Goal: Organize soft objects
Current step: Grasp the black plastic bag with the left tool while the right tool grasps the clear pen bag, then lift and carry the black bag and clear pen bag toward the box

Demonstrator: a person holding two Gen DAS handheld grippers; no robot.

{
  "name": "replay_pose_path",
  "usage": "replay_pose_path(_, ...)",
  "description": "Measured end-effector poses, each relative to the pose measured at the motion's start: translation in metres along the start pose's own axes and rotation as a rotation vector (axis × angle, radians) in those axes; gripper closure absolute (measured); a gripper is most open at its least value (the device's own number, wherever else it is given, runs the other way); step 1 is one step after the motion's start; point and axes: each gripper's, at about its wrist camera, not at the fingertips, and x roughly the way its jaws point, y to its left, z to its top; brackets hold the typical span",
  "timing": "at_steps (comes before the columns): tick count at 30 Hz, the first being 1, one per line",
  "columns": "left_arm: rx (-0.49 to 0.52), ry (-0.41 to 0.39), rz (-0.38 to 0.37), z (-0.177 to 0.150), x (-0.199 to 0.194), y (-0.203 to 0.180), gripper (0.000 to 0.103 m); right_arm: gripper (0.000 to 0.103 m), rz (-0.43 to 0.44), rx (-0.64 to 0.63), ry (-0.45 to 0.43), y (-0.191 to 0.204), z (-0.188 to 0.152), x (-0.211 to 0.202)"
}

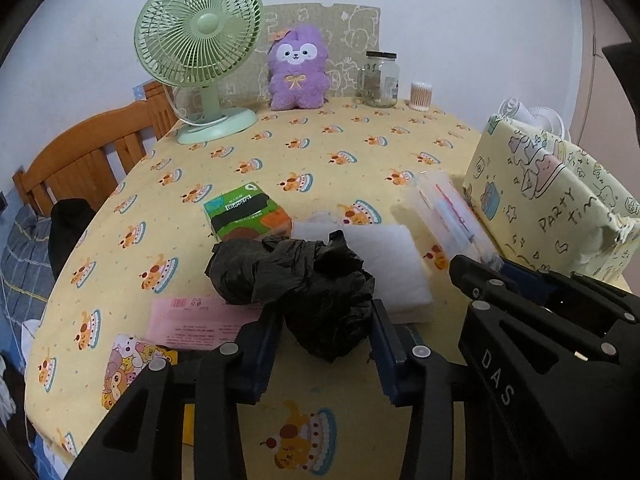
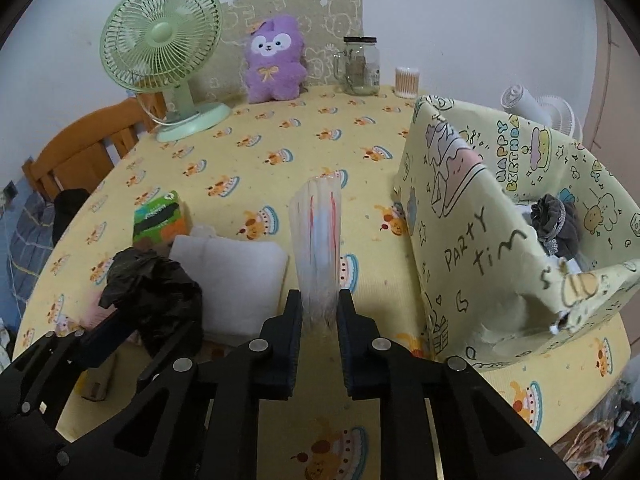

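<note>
Left tool (image 1: 326,334) grips black bag (image 1: 304,280); right tool (image 2: 319,312) clamps clear packet (image 2: 318,236).

Illumination is soft, even and moderately bright, with a cool indoor cast; no lamp or window is visible, so the source direction cannot be fixed. Shadows are faint and diffuse: a weak one lies under the green fan (image 1: 199,36) base, and another beneath the black plastic bag (image 1: 304,292). The glass jar (image 1: 379,79) carries small highlights; no strong glare appears elsewhere. Both views show heavy fisheye distortion: the tabletop (image 1: 320,148) edge bows into a curve, and black vignetting fills the corners. The centre is sharp. The near black fingers (image 2: 282,354) read slightly soft and underexposed, with little surface detail. The purple plush (image 2: 274,66) looks slightly washed in the right wrist view.
</note>
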Motion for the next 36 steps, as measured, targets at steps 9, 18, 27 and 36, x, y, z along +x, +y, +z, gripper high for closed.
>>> replay_pose_path(9,0.001,-0.041,-0.007,0.009,-0.019,-0.004,0.061,0.084,0.023,-0.011,-0.049,0.002,0.007,-0.023)
replay_pose_path(18,-0.001,-0.091,-0.011,0.024,-0.044,-0.006,0.061,0.084,0.030,-0.020,-0.107,0.003,0.022,-0.049)
replay_pose_path(27,0.000,-0.138,-0.008,0.036,-0.065,-0.008,0.061,0.084,0.040,-0.035,-0.152,0.003,0.034,-0.073)
replay_pose_path(36,-0.001,-0.183,-0.015,0.049,-0.084,-0.011,0.061,0.084,0.057,-0.034,-0.202,0.000,0.047,-0.094)
